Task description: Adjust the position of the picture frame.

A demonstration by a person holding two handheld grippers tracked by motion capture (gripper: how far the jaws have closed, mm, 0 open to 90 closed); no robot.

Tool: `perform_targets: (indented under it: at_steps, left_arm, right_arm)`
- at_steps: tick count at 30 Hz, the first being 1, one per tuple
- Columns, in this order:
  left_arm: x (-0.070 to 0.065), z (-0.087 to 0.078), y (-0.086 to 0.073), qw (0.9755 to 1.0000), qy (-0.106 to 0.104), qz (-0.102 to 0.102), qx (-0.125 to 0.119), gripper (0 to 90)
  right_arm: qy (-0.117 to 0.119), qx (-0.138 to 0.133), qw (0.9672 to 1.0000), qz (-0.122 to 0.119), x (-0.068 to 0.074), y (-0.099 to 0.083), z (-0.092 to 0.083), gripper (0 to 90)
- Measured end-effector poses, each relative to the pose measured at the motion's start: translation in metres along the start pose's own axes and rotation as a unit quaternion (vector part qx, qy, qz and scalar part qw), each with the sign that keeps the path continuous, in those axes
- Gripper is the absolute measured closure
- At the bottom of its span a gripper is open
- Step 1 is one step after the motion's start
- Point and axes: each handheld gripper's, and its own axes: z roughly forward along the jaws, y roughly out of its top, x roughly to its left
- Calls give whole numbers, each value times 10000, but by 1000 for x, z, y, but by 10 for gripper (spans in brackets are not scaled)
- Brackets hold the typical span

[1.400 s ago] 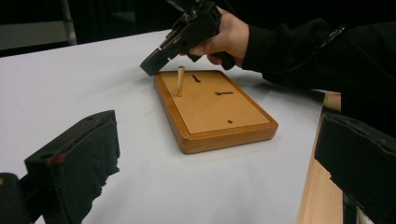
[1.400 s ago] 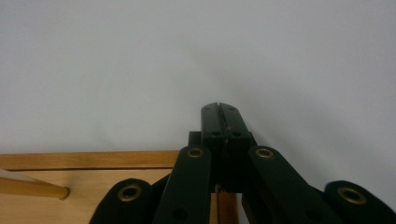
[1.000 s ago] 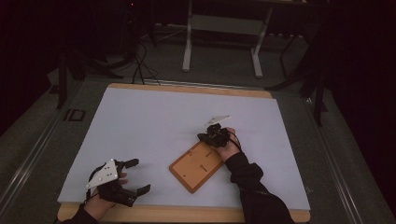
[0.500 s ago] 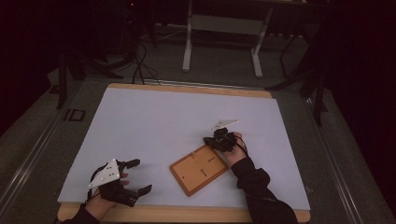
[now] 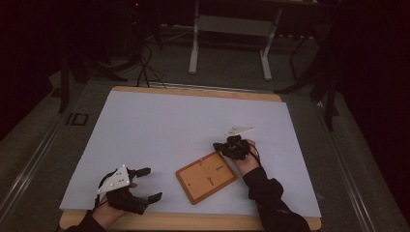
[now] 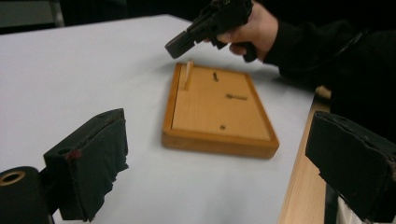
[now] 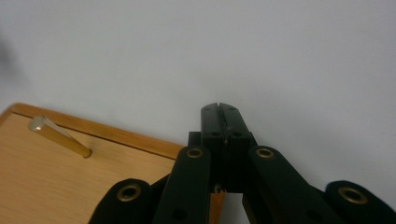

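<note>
Since the earlier frames the right tool (image 5: 226,147), pressed together and empty, has drifted off the frame (image 5: 206,177) toward its far corner. One frame lies on the table (image 5: 159,125). The left tool (image 5: 147,183), spread, has just been closing slightly on nothing.

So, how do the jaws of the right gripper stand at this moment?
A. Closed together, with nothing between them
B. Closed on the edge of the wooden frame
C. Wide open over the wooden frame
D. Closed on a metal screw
A: in the right gripper view the two pads of the right gripper meet with no gap and hold nothing, just past the edge of the wooden frame.
</note>
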Motion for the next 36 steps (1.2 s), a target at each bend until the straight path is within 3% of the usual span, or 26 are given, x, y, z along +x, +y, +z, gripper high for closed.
perform_targets:
  at_steps: [2,5,11,12,17,18,19,20,22,25,26,27,28,33,36]
  left_arm:
    - [-3,4,1,9999,83,114,94,152]
    - [-7,11,2,9993,94,262,251,284]
    - [-8,23,3,9980,119,211,591,517]
    - [-7,24,3,9974,153,194,670,542]
    - [-8,32,4,9921,438,318,1134,719]
    - [-9,33,3,9917,445,302,1171,753]
    - [-9,33,3,9917,445,302,1171,777]
    - [-9,38,3,9895,431,314,1346,777]
    - [-10,42,1,9873,388,303,1507,847]
    - [-9,48,0,9841,400,250,1711,887]
    - [-9,48,0,9841,400,250,1711,889]
    - [-9,52,0,9823,445,255,1799,889]
    - [-9,53,1,9816,440,262,1838,897]
    - [-10,62,4,9799,408,281,1932,900]
    - [-8,68,3,9768,438,222,2084,900]
  right_arm:
    - [-14,-44,10000,-31,1,1,-3,861]
    - [-62,-185,9997,-170,5,3,-10,721]
    - [-35,-471,9984,-315,15,1,-28,651]
    - [-37,-511,9982,-299,16,0,-31,603]
    - [26,-638,9977,-237,23,-7,-42,430]
    - [37,-691,9974,-195,24,-9,-45,374]
    - [37,-691,9974,-195,24,-9,-45,374]
    - [69,-739,9971,-161,25,-11,-47,335]
    - [61,-828,9964,-185,29,-19,-57,239]
    - [171,-920,9955,-113,32,-27,-68,192]
    - [171,-920,9955,-113,32,-27,-68,192]
    - [212,-968,9950,-80,34,-31,-73,167]
    - [350,-1123,9930,50,37,-40,-85,136]
    - [316,-1295,9909,160,37,-52,-99,136]
    - [214,-1261,9917,144,39,-56,-104,140]
